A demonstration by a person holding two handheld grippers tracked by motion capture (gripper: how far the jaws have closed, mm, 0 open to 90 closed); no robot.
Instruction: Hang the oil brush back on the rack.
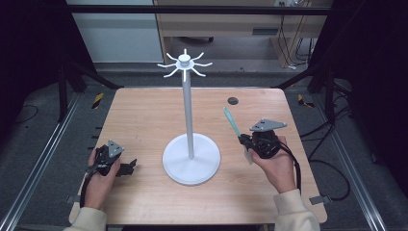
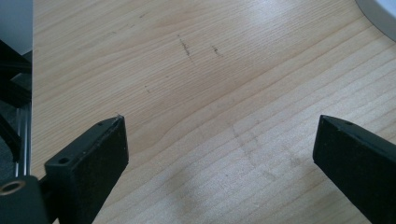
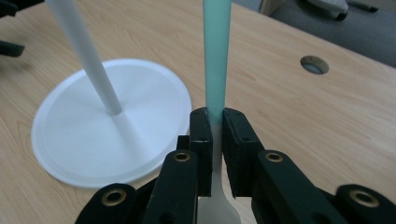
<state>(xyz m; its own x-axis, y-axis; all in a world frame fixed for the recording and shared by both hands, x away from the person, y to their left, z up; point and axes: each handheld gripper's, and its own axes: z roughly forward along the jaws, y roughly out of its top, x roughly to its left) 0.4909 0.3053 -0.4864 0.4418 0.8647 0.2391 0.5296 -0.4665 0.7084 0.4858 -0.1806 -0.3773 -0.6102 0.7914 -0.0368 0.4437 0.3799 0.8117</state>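
A white stand [image 1: 188, 110] with a round base [image 1: 191, 159] and several hooks at its top [image 1: 184, 64] rises from the middle of the wooden table [image 1: 144, 115]. To its right, my right gripper [image 1: 243, 141] is shut on a slim utensil with a teal handle [image 1: 232, 121] that points up and away; its white end [image 1: 248, 157] hangs below the jaws. In the right gripper view the teal handle [image 3: 216, 60] stands up between the closed jaws of the right gripper [image 3: 216, 126], with the base [image 3: 93, 126] to the left. My left gripper [image 1: 130, 167] rests open near the table's front left, over bare wood [image 2: 210, 116].
A dark round hole [image 1: 233, 100] sits in the table's far right part. Black frame bars and cables run around the table, with metal rails on the floor at both sides. A corner of the white base [image 2: 380, 16] shows in the left gripper view.
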